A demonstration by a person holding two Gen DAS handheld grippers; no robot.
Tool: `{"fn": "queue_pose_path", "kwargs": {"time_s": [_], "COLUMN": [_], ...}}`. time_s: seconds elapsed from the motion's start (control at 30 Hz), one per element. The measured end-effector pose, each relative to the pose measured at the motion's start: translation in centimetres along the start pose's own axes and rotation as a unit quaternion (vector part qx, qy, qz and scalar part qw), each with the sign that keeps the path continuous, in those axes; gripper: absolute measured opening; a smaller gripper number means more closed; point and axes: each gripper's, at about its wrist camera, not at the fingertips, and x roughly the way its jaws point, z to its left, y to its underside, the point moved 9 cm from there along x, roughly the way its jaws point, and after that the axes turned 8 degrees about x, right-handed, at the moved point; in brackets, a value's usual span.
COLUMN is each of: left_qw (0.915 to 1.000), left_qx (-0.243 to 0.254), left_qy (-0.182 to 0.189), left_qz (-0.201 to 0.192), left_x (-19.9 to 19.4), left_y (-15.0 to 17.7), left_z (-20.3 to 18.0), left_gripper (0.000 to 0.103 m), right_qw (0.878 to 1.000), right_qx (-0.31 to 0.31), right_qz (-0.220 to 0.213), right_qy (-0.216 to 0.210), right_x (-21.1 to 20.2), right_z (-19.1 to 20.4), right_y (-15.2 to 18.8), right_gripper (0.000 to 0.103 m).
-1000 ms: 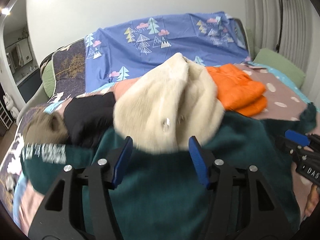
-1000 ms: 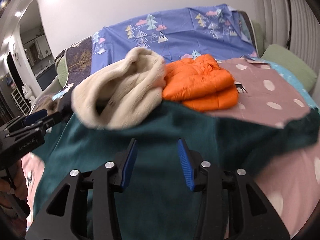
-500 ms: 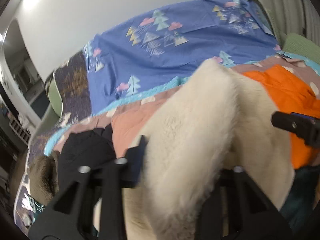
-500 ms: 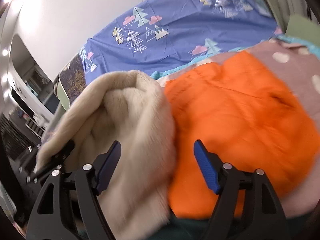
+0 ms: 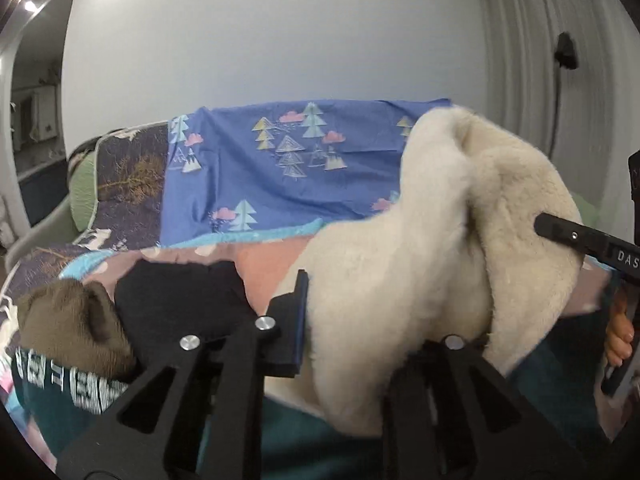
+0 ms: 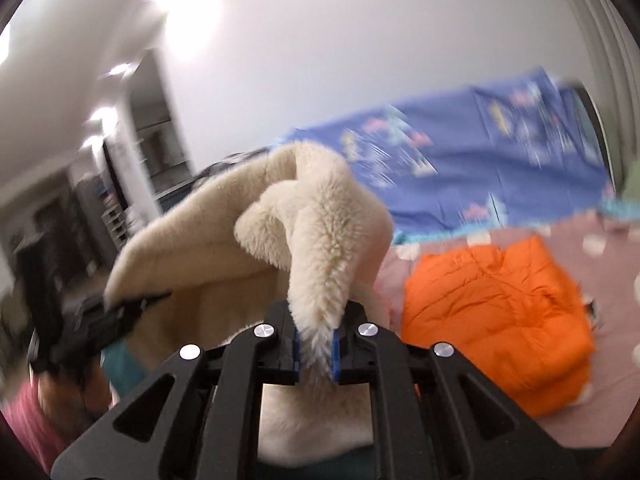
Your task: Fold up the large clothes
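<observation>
Cream fleece (image 5: 420,248) is lifted off the bed (image 5: 272,256), bunched up & hanging between both tongs.

Left tongs (image 5: 360,316): jaws closing w/ a thick wad of fleece between them. Blue pad of the left finger (image 5: 301,320) presses into the pile; the right finger is buried under the fabric, not visible. Fleece spills over the front of these tongs & rises up to the right, far above the frame's lower edge.

Right tongs (image 6: 315,350): nearly fully closed, pinching a narrow tail of fleece between the blue pads. The tail comes up out of the jaws, curls over & joins the main body, which spreads left toward the left tongs (image 6: 100,320), blurred, at the left edge. In the left wrist view the right tongs (image 5: 560,232) come in from the right, tip pressed into the fleece; a hand (image 5: 618,336) shows below.

So the fleece is strung btwn the two grips, left side gripped fat, right side gripped thin.

On the bed: orange jacket (image 6: 496,316) folded, right of the fleece, apart from it. Black garment (image 5: 176,304) & brown furry one (image 5: 68,320) at left, touching each other. Green fabric (image 5: 280,432) lies under the near edge. Blue sheet w/ tree print (image 5: 288,172) covers the far end.
</observation>
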Motion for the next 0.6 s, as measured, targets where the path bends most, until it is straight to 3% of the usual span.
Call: {"fn": "queue_pose_path", "kwargs": {"time_s": [0.07,0.1,0.2,0.33,0.47,0.6], "left_qw": [0.9999,0.9997,0.9974,0.9914,0.9876,0.9825], "left_qx": [0.007,0.008,0.013,0.021,0.025,0.079], "left_qy": [0.012,0.016,0.034,0.030,0.041,0.034], "left_qz": [0.009,0.016,0.062,0.125,0.149,0.165], "left_x": [-3.9,-5.4,-8.4,-10.6,-12.9,-14.7], "left_y": [3.8,5.7,12.3,19.9,22.8,23.3], "left_z": [-0.1,0.0,-0.5,-1.0,-2.0,-3.1], "left_gripper": [0.032,0.044,0.050,0.057,0.056,0.069], "right_qw": [0.998,0.995,0.987,0.972,0.973,0.977], "right_qx": [-0.062,-0.090,-0.114,-0.111,-0.084,-0.084], "right_qz": [0.018,0.037,0.107,0.198,0.211,0.193], "right_qy": [0.007,0.018,0.046,0.057,0.039,0.028], "right_x": [-3.6,-5.3,-8.2,-10.3,-11.2,-13.0], "right_z": [1.9,2.5,1.9,1.1,1.0,1.7], "right_y": [3.8,6.6,14.4,22.1,22.9,21.6], "right_gripper": [0.013,0.020,0.039,0.039,0.040,0.055]}}
